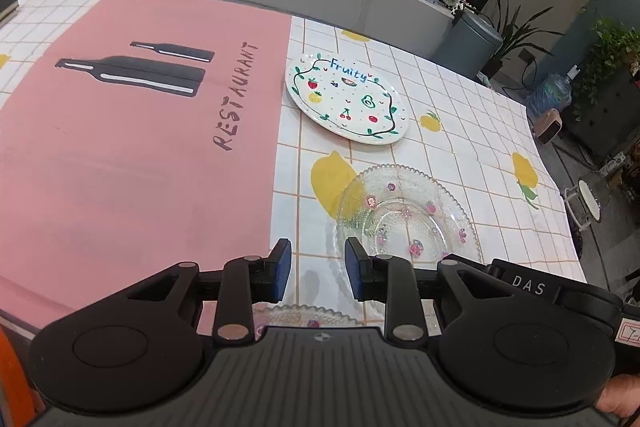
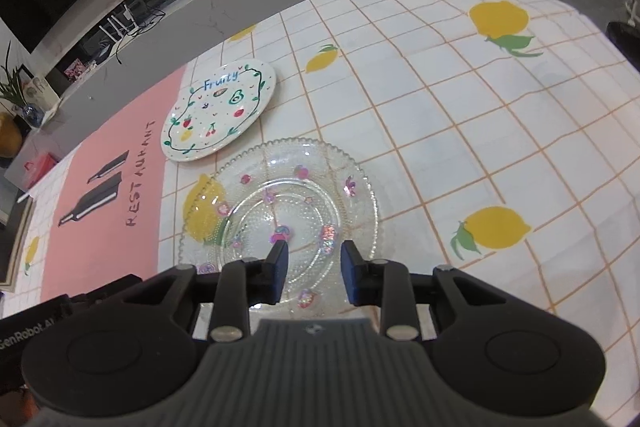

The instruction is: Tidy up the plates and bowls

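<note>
Glass plate (image 2: pixel 280 211) beneath half-open, empty tongs (image 2: pixel 313 273)

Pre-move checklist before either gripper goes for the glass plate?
1. Left gripper empty, pads apart: ok.
2. Right gripper empty, pads apart: ok.
3. Glass plate flat on the lemon tablecloth, nothing on it: ok.
4. Fruity plate clear of the glass plate, small gap between rims: ok.
5. Right gripper lined up on the glass plate's near rim: cannot tell, the rim is hidden behind the gripper body.
6. Second glass piece under the left gripper: cannot tell what it is.
</note>
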`<state>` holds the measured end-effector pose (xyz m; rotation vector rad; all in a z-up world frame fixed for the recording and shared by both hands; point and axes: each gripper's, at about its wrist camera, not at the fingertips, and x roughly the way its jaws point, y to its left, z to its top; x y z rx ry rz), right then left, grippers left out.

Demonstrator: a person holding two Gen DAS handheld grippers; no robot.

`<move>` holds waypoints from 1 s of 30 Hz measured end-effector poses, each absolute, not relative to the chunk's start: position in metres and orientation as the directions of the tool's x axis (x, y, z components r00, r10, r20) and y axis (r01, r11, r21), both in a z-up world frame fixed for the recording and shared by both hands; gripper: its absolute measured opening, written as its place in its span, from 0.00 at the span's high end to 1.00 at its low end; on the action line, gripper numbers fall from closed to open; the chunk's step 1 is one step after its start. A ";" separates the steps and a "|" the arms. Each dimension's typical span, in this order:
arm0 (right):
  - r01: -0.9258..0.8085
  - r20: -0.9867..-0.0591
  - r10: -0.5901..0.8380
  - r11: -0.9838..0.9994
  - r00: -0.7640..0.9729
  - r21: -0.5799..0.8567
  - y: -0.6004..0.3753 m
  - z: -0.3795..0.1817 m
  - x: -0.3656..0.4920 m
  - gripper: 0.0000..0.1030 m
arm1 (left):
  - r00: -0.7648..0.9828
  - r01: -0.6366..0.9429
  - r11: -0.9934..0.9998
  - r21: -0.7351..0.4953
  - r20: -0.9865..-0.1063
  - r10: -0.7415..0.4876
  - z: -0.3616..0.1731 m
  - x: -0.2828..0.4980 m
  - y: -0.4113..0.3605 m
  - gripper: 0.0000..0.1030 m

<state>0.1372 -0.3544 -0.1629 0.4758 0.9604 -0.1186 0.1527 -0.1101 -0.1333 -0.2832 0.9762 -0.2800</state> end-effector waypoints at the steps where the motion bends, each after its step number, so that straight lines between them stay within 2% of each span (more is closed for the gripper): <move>1: 0.306 -0.809 0.112 0.888 0.578 0.342 -0.355 -0.163 0.137 0.70 | 0.531 0.103 0.925 -0.365 -0.766 -0.362 -0.134 0.154 -0.109 0.68; 10: 0.352 -0.792 0.101 0.857 0.602 0.377 -0.368 -0.161 0.136 0.69 | 0.510 0.095 0.898 -0.429 -0.754 -0.414 -0.146 0.165 -0.110 0.68; 15: 0.389 -0.781 0.046 0.848 0.623 0.360 -0.374 -0.155 0.134 0.68 | 0.489 0.087 0.883 -0.461 -0.753 -0.441 -0.151 0.171 -0.112 0.69; 23: 0.444 -0.825 0.061 0.819 0.561 0.363 -0.384 -0.173 0.137 0.68 | 0.460 0.069 0.881 -0.468 -0.769 -0.445 -0.160 0.179 -0.123 0.69; 28: 0.429 -0.818 0.069 0.825 0.571 0.368 -0.384 -0.174 0.139 0.71 | 0.446 0.063 0.881 -0.468 -0.777 -0.445 -0.165 0.182 -0.128 0.73; 30: 0.423 -0.815 0.093 0.818 0.571 0.390 -0.385 -0.176 0.140 0.80 | 0.442 0.063 0.881 -0.469 -0.778 -0.446 -0.166 0.183 -0.130 0.76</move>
